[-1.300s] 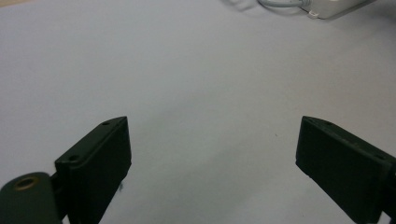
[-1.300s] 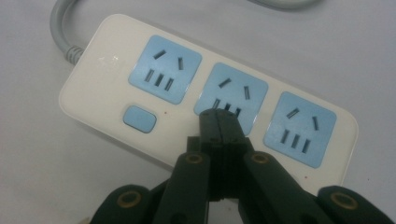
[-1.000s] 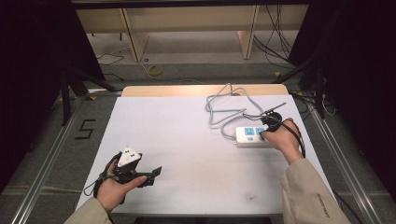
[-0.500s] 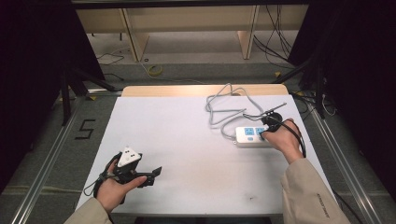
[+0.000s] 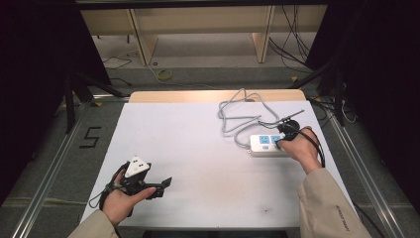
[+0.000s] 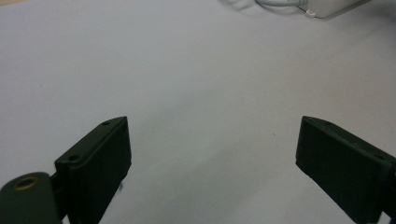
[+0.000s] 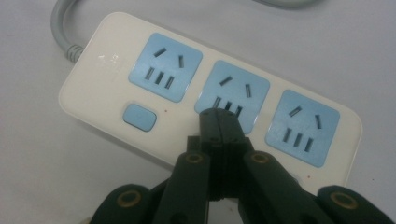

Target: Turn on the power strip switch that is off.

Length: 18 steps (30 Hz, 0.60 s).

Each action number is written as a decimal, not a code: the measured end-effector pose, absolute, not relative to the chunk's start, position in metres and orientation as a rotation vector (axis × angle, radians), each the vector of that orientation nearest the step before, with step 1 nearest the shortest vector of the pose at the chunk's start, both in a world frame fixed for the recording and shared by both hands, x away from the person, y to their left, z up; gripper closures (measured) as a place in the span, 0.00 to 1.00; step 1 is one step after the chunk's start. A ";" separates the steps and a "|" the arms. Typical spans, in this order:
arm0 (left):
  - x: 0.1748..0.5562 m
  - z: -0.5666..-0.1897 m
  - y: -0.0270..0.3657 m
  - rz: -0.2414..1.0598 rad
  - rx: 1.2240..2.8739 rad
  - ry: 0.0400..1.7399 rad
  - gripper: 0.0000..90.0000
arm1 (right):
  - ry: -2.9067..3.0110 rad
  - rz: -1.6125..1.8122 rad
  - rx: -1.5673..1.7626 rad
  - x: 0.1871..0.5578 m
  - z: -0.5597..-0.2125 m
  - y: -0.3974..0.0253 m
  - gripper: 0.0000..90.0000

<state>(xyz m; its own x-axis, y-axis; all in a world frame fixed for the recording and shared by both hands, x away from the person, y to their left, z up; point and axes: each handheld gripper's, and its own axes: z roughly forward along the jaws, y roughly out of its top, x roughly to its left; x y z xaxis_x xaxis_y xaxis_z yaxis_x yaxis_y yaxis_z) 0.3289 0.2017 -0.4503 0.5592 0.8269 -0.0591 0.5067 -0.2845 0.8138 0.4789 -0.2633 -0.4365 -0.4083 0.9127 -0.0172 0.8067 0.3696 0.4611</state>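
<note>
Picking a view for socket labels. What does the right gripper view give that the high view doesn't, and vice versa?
Right gripper view alone: the power strip's three blue sockets with their slots, its blue switch, and the right gripper with jaws shut, tips over the middle socket.

High view alone: the whole table, the strip's grey cord looping toward the far edge, and the left gripper near the front left.

Both: the strip, its cord end and the right gripper on it.
</note>
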 end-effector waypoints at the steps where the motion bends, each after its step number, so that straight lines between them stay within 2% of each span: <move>1: 0.329 -0.450 0.202 0.482 1.952 1.076 0.11 | 2.364 0.559 1.516 0.479 -0.437 -0.263 1.00; 18: 0.329 -0.450 0.202 0.484 1.953 1.075 0.11 | 2.364 0.562 1.516 0.478 -0.436 -0.262 1.00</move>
<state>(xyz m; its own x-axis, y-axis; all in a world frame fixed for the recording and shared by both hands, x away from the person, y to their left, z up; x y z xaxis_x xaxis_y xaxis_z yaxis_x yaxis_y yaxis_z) 0.3286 0.2020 -0.4501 0.5589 0.8273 -0.0571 0.5057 -0.2855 0.8141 0.4775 -0.2621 -0.4363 -0.4122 0.9108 -0.0227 0.8033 0.3751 0.4626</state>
